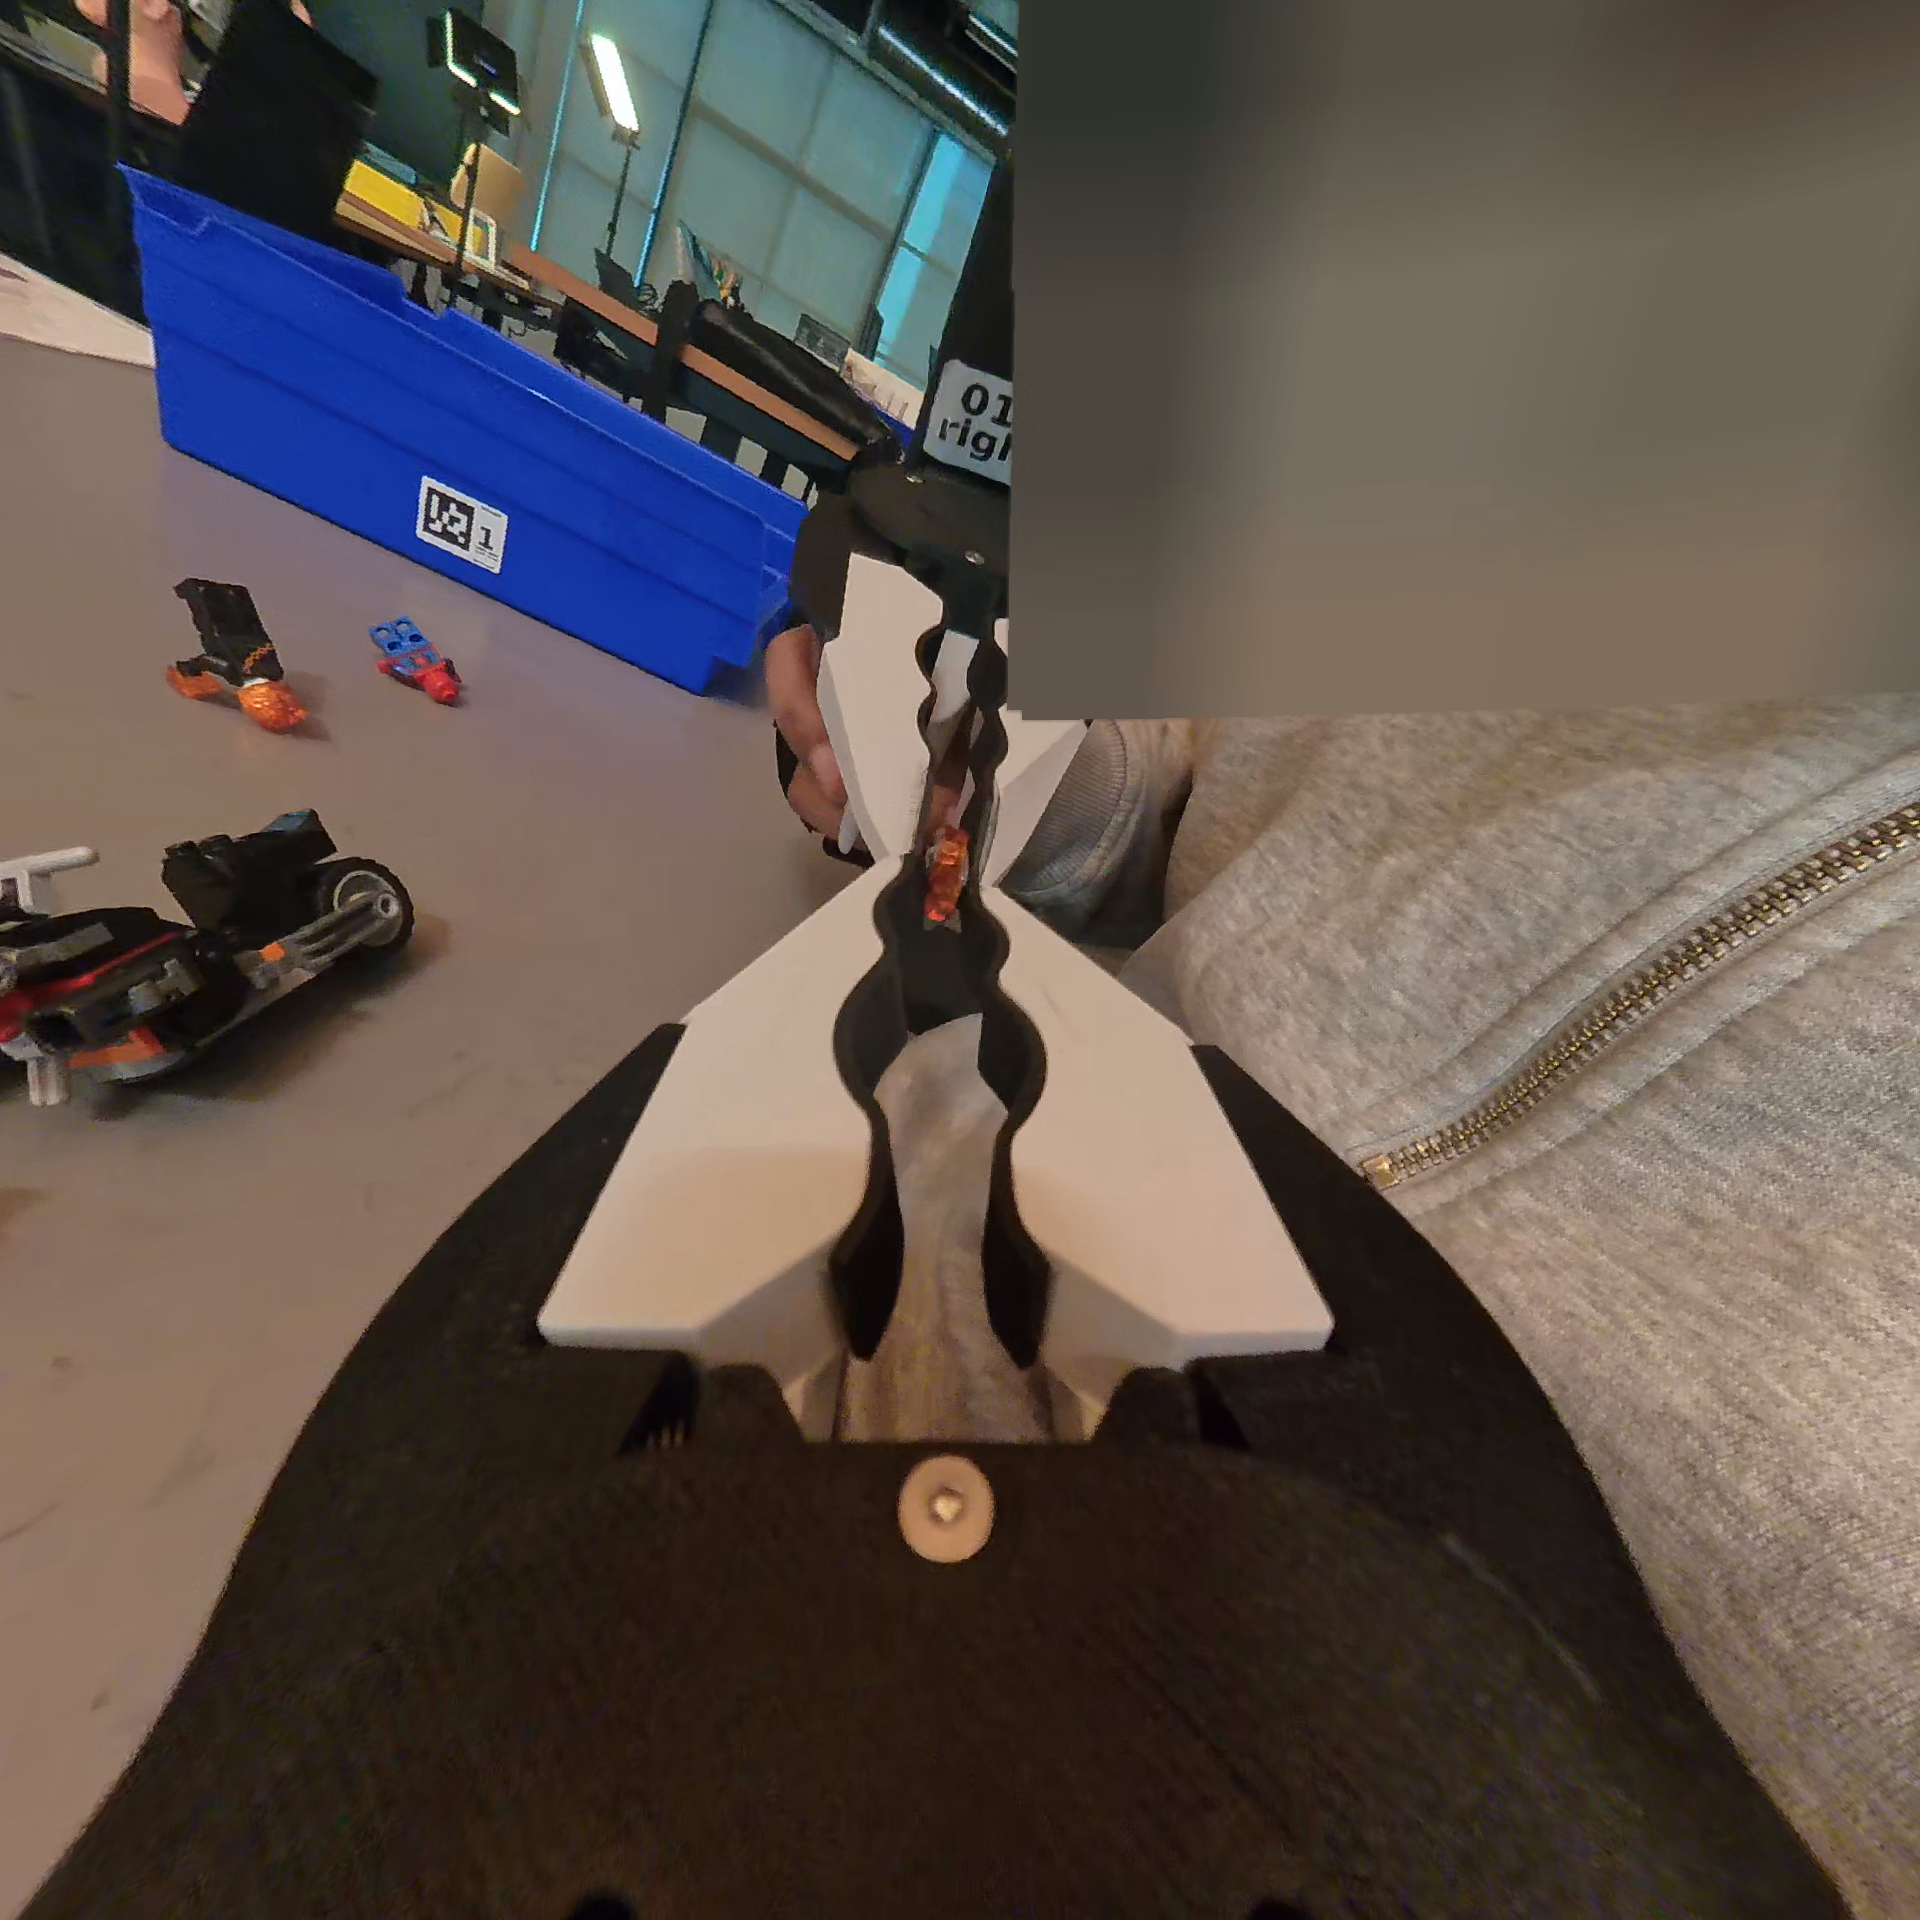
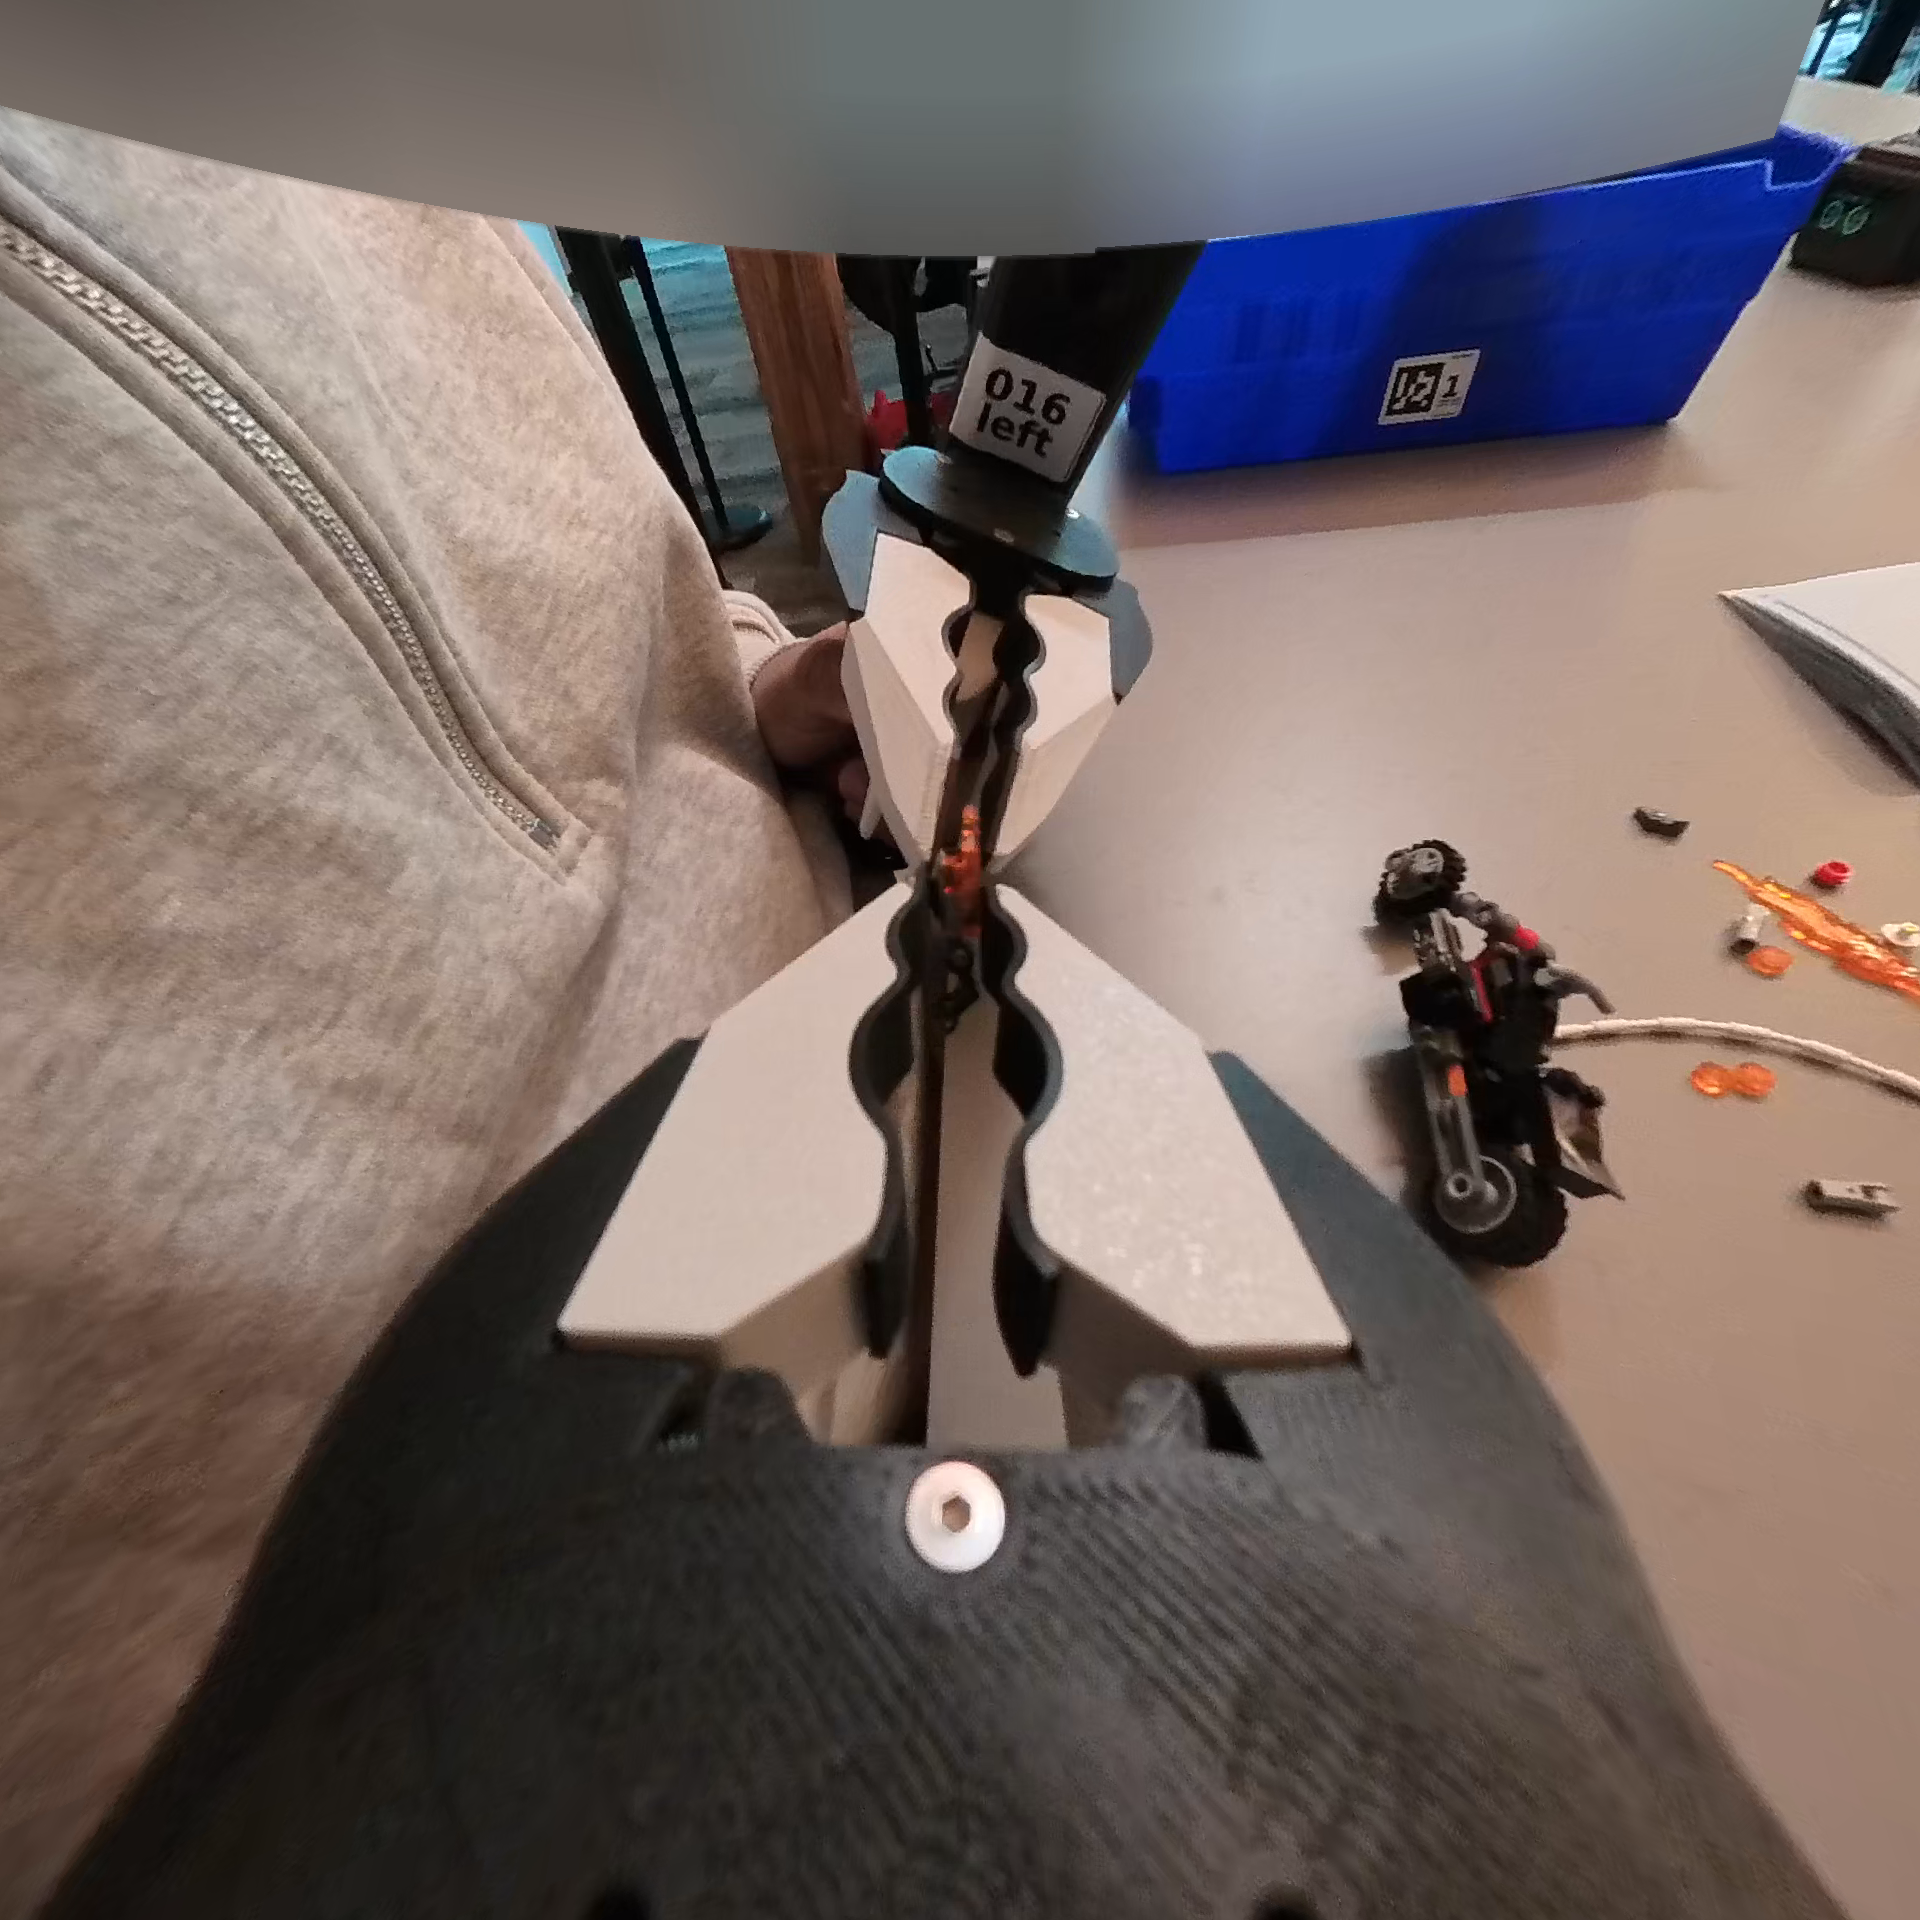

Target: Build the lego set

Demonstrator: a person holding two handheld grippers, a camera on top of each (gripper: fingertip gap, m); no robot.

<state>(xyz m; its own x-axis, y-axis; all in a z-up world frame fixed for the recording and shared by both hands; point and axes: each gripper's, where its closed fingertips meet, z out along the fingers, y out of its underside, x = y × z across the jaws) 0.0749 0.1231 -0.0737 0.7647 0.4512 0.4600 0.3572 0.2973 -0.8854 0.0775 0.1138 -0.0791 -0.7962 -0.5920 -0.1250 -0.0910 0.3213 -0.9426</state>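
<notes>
My left gripper point(image 1: 938, 891) and right gripper point(image 2: 958, 896) meet tip to tip above the table edge, in front of a person's body. Both are shut on a small orange and black lego piece point(image 1: 945, 873), which also shows in the right wrist view point(image 2: 966, 873). Its black part reaches back between the right gripper's fingers. The right gripper point(image 1: 951, 826) comes down from above in the left wrist view, and the left gripper point(image 2: 964, 836) does the same in the right wrist view. A black and red lego motorcycle point(image 1: 177, 956) lies on the grey table point(image 1: 520, 831); it also shows in the right wrist view point(image 2: 1486, 1049).
A blue bin point(image 1: 416, 416) stands at the back. A black and orange sub-assembly point(image 1: 234, 655) and a small blue and red piece point(image 1: 416, 657) lie near it. Orange flame pieces point(image 2: 1818, 925), orange studs point(image 2: 1730, 1081), a white cord point(image 2: 1714, 1039), small grey pieces and a booklet point(image 2: 1849, 644) lie to the right. A person's grey zip hoodie point(image 1: 1558, 1039) is close. Only a small space, under 4 cm, lies between the two pairs of fingers.
</notes>
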